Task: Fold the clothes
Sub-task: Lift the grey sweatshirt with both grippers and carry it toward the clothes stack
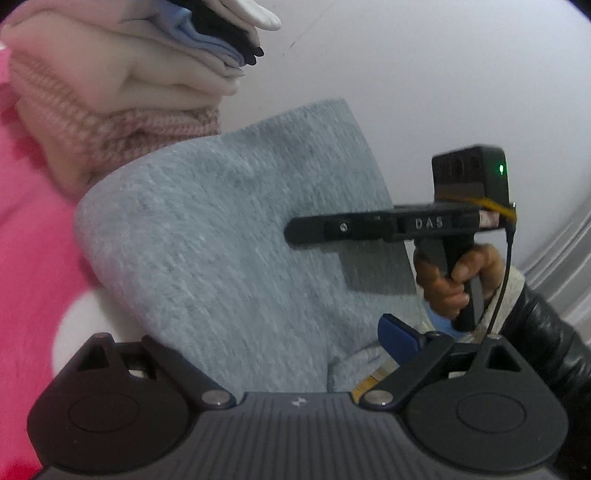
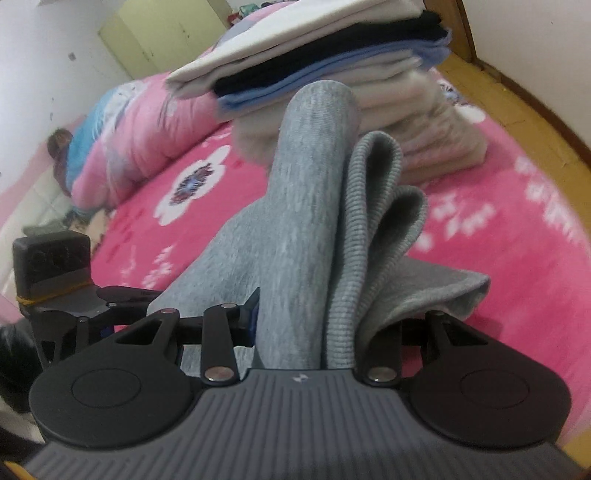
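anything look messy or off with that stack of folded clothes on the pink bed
The stack of folded clothes is slightly ragged: the black layer and light blue layer stick out past the cream and pink knit pieces below. Nothing has toppled or looks damaged.

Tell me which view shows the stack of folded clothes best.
The right wrist view: the stack of folded clothes sits on the pink bedspread with its layers visible edge-on, though the grey garment hides its middle. The left wrist view catches only one cropped corner.
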A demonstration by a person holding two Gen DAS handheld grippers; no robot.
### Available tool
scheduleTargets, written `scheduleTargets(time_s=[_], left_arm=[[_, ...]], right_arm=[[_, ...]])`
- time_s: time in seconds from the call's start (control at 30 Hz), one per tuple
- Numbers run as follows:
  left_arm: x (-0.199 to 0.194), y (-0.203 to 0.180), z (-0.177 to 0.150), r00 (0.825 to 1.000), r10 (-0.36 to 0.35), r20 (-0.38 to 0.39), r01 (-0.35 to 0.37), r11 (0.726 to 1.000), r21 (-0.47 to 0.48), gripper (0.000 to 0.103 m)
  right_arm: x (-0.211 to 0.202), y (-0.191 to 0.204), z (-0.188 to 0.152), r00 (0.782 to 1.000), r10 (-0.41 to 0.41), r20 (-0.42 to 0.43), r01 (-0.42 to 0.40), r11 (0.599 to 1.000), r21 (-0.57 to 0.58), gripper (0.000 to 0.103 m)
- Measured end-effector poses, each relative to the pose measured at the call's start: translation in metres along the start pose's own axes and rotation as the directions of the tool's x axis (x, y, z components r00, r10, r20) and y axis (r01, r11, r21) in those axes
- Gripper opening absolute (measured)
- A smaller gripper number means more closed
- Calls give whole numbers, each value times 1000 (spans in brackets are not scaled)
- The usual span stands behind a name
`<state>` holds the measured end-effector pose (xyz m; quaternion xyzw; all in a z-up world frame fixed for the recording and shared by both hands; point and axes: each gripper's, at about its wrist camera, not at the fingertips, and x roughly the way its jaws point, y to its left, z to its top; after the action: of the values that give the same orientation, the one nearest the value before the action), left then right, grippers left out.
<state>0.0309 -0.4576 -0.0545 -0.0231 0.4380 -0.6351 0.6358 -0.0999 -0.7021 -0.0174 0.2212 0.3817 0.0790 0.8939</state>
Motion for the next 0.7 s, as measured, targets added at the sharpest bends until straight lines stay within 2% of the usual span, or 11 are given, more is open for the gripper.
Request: scheduleTargets(time_s=[0.13,0.27,0.33,0.37,0.4,0.47,0.53,0.6,0.67,0.7], left_arm=[[24,9,16,1000,17,2,-17,1000,5,94],[44,27,24,999,47,-3,-47,999,-19,94],[49,42,19,997,75,-18,-76,995,-62,94],[47,50,14,997,74,-25,-76,993,-95,94],[42,57,9,998,61,-23,-63,990,-126,94],[22,68,-5,1000,30,7,-28,984,-176,96],[2,76,-16,999,21,35,-14,980,-198,97],[-5,85,-13,999,6,53,6,974,-228,97],[-8,94,-6,998,-9,68,27,965,-259,97],[-10,98,-3,997,-17,75,37,961,-274,97]], right_arm=[[11,-28,25,1000,0,-12,-1,999,-41,40],[24,-61,32,1000,9,-16,-10,997,-73,43],[36,-87,29,1000,-9,-19,8,999,-45,55],[42,-100,25,1000,-23,-17,23,1000,-11,73],[45,-112,20,999,-53,2,53,998,26,86],[35,-121,14,992,-90,88,85,995,52,90],[17,-123,9,972,-150,183,138,987,78,90],[-8,-119,5,931,-230,283,206,972,110,90],[-31,-113,0,876,-303,376,267,953,145,89],[-34,-92,-8,871,-278,405,259,961,102,86]])
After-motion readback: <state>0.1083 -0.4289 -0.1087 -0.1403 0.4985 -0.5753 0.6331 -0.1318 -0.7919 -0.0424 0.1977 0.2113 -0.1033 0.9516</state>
